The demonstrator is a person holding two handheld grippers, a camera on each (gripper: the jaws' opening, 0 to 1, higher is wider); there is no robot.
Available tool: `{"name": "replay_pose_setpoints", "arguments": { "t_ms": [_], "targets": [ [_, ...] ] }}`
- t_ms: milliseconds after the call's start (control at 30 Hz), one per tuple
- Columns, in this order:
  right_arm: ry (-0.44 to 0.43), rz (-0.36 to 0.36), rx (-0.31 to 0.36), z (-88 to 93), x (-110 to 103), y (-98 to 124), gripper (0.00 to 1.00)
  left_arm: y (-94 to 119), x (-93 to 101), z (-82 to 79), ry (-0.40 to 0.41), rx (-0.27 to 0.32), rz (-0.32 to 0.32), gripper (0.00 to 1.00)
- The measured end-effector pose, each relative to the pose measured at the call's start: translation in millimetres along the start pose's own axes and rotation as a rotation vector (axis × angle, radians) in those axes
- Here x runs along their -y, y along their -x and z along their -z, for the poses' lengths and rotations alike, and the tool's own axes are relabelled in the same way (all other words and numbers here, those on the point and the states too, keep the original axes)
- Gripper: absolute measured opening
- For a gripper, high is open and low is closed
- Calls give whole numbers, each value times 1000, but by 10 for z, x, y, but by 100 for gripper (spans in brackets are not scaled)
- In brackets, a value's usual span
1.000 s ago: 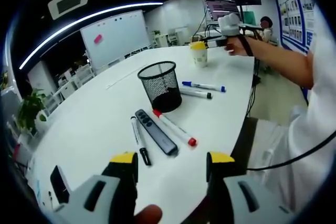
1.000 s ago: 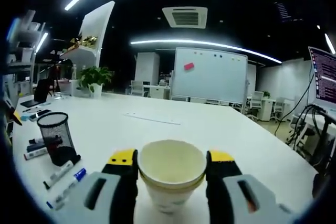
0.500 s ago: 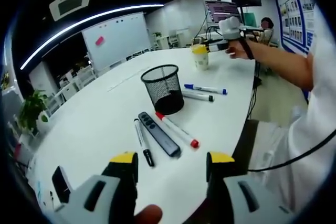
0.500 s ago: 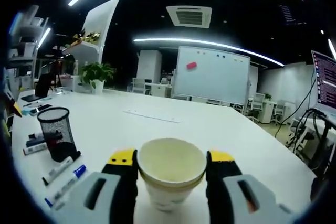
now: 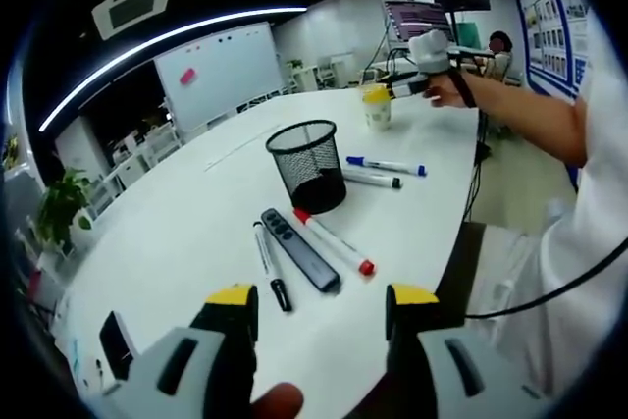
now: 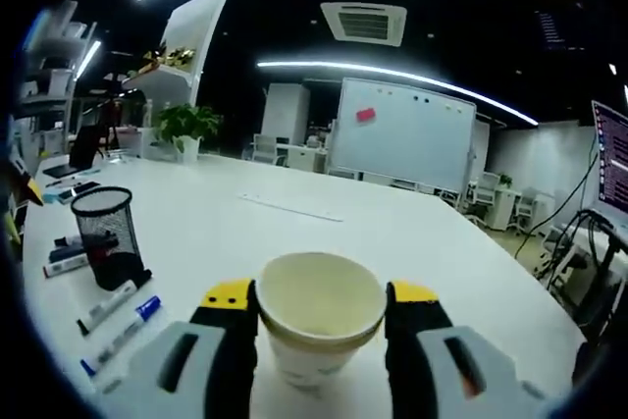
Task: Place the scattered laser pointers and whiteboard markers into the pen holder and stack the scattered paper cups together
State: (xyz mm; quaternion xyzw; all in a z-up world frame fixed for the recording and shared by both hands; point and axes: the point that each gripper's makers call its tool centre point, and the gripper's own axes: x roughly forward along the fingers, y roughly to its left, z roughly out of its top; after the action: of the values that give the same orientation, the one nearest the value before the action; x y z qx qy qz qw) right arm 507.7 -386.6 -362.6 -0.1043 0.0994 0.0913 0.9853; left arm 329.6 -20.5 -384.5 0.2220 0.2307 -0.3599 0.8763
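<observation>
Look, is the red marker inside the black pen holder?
No, the red-capped marker lies flat on the white table, beside the black mesh pen holder.

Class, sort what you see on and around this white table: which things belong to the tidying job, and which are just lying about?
Belong to the job:
mesh pen holder
red-capped marker
black pen
laser pointer
blue-capped marker
black-capped marker
paper cup between the right gripper's jaws

Just lying about:
dark phone-like object
whiteboard
potted plant
</observation>
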Motion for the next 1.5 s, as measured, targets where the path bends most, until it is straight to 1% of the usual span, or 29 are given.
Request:
{"name": "replay_pose_setpoints", "arguments": {
  "t_ms": [167, 400, 600, 733, 900, 967, 1067, 1133, 1200, 1333, 1500],
  "targets": [
    [29, 2, -12, 14, -25, 10, 53, -16, 15, -15, -2, 2, 6, 53],
    [31, -5, -22, 40, -21, -6, 53, -34, 23, -14, -6, -1, 10, 53],
    [18, -4, -34, 82, -43, -12, 54, -44, 11, -19, -8, -2, 9, 53],
    [-15, 5, -41, 130, -60, -1, 53, -53, 17, -5, -8, -6, 12, 53],
    [-39, 0, -31, 129, -83, 1, 54, -65, 11, 6, -3, -7, 11, 53],
    [-38, -2, -28, 124, -85, 2, 56, -71, 14, 8, -3, -7, 14, 53],
    [-50, -7, -17, 108, -96, 7, 66, -77, 17, 3, -3, -6, 16, 53],
    [-56, -5, -5, 87, -98, 12, 70, -77, 17, -1, -4, -5, 15, 53],
    [-69, -6, 5, 77, -94, 17, 71, -77, 17, -3, -3, -4, 16, 53],
    [-73, -7, 3, 88, -84, 6, 73, -76, 20, 11, -3, -6, 18, 53],
    [-73, -16, 33, -8, -126, 46, 75, -72, 20, 21, -2, -8, 17, 53]
  ]
}}
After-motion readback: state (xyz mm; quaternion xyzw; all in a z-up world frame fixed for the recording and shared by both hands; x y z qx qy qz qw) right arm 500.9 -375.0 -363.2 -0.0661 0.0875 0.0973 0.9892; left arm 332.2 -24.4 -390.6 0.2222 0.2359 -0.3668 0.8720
